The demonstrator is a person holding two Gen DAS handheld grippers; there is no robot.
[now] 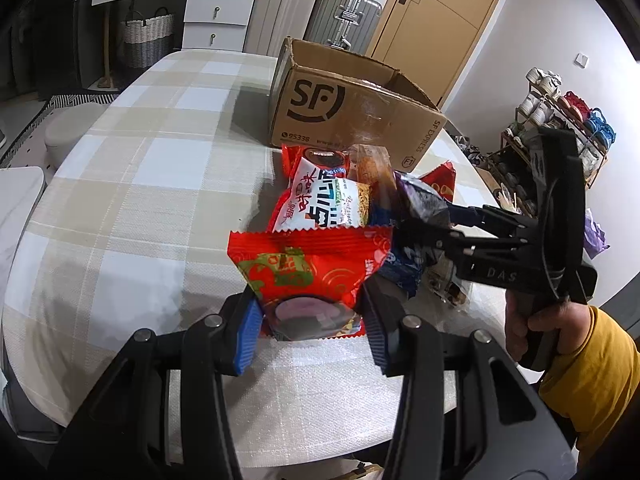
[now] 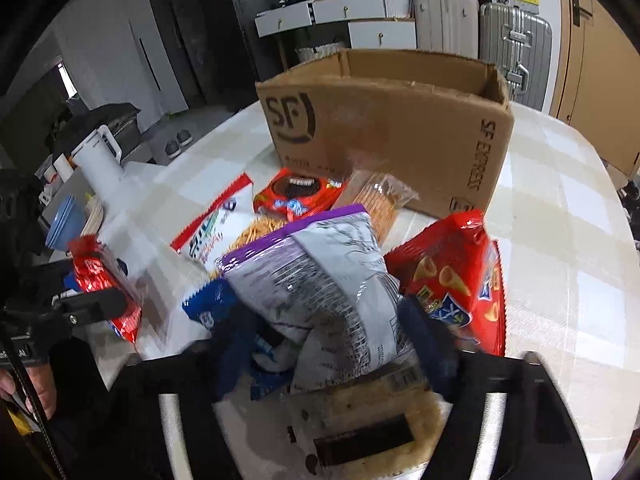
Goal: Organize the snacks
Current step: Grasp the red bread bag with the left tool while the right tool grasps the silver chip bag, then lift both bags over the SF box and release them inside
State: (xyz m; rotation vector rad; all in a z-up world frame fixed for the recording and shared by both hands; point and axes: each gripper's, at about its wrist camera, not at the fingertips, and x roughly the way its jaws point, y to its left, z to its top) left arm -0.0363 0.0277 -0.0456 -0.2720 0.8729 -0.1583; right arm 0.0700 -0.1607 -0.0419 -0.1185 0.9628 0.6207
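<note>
The left gripper (image 1: pixel 310 326) is clamped on a red crinkle-edged snack packet (image 1: pixel 308 276), held above the checked worktop (image 1: pixel 160 168). Just beyond it lies the snack pile. The right gripper (image 2: pixel 336 344) straddles a grey-and-purple foil bag (image 2: pixel 320 280), its blurred pads not clearly pressing it. Beyond the pile stands the open brown cardboard box (image 2: pixel 400 128).

A beige-and-white checked tablecloth (image 1: pixel 152 184) was seen under a brown cardboard box (image 1: pixel 352 116) printed in black, a red packet (image 1: pixel 308 272) marked with green and gold — and a purple-edged silver bag (image 2: pixel 320 280).
</note>
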